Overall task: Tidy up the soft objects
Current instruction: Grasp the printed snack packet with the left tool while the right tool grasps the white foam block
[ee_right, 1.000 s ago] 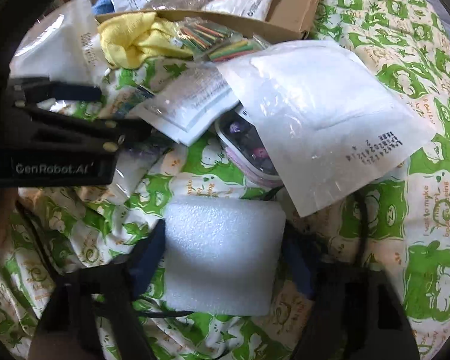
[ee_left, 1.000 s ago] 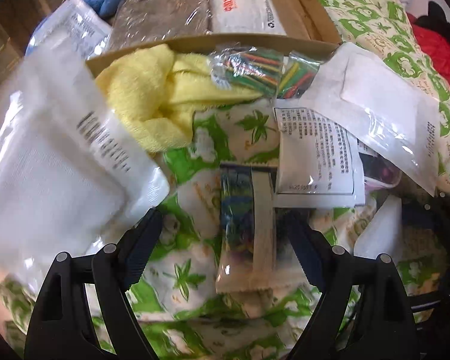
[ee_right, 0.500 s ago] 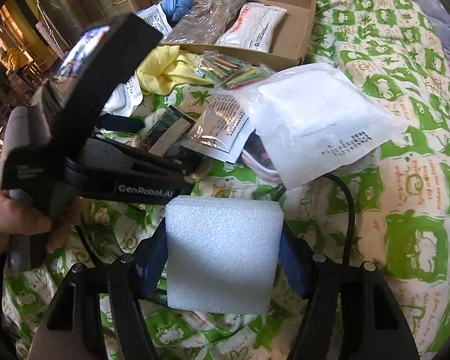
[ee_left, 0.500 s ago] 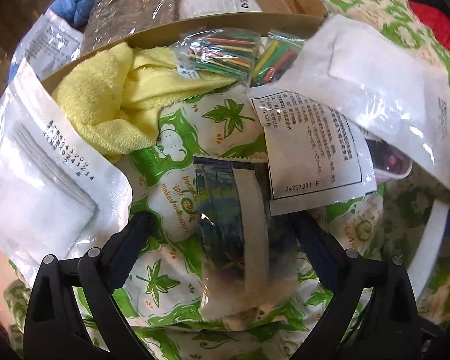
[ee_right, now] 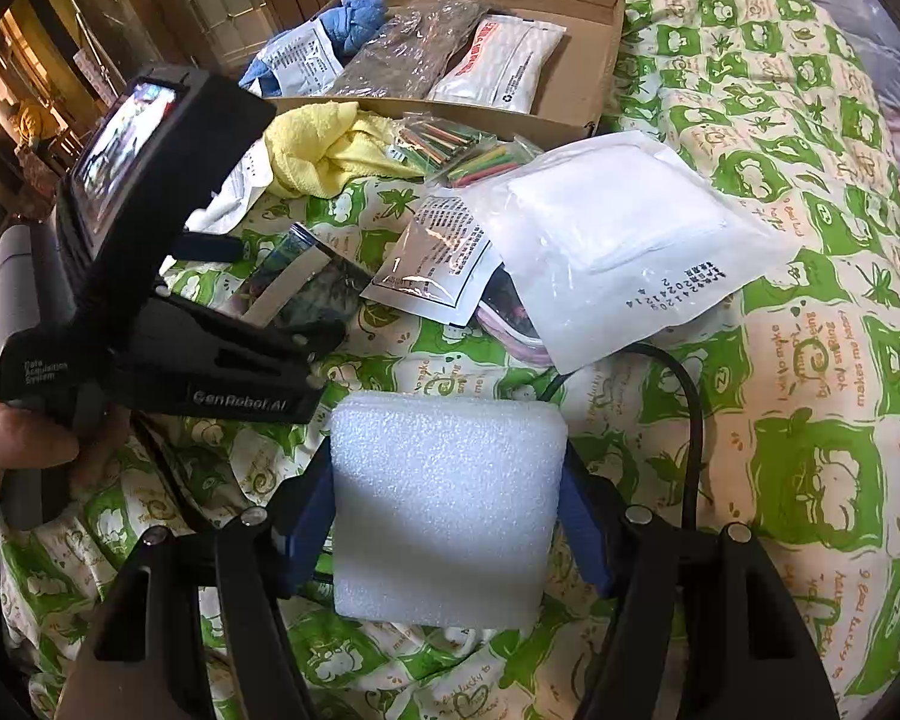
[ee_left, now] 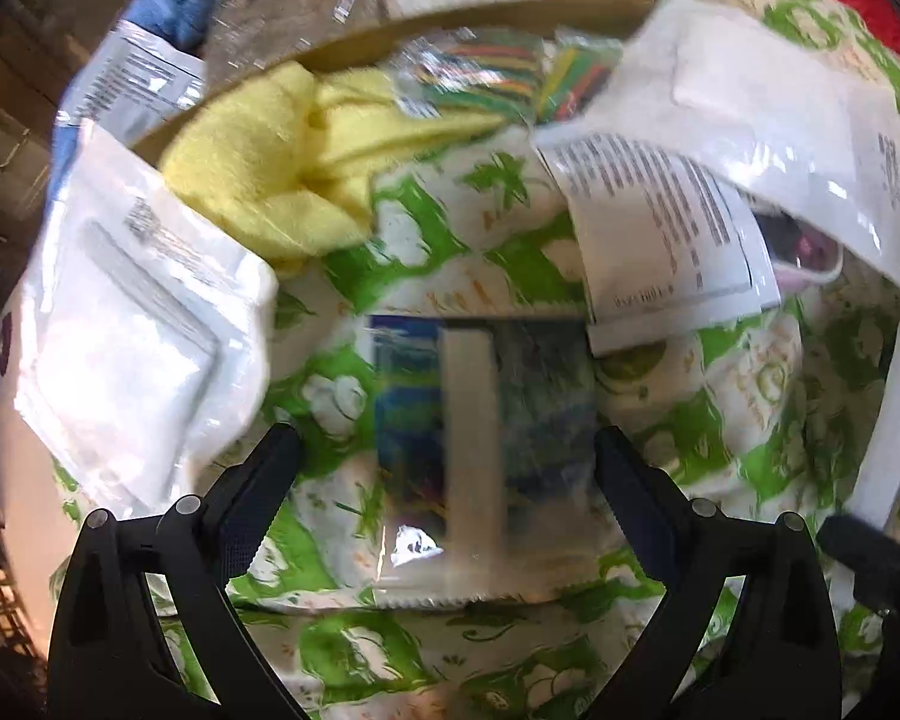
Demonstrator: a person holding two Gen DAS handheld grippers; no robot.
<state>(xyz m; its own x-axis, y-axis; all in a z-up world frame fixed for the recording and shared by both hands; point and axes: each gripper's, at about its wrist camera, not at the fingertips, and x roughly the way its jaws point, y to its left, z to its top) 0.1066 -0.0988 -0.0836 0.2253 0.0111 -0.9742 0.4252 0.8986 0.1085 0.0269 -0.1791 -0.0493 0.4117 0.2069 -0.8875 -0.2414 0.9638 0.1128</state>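
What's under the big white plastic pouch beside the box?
Under the big white pouch, a pink-rimmed clear case with dark contents pokes out, partly under a printed packet too. The rest is hidden.

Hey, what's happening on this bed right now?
A person is sorting soft items on a green-patterned bedspread with a handheld tool in each hand. The right tool is clamped on a white foam block. The left tool, its jaws just opened wide, points down with a dark clear-wrapped packet between its fingers, not gripped. A cardboard box behind already holds several bagged items.
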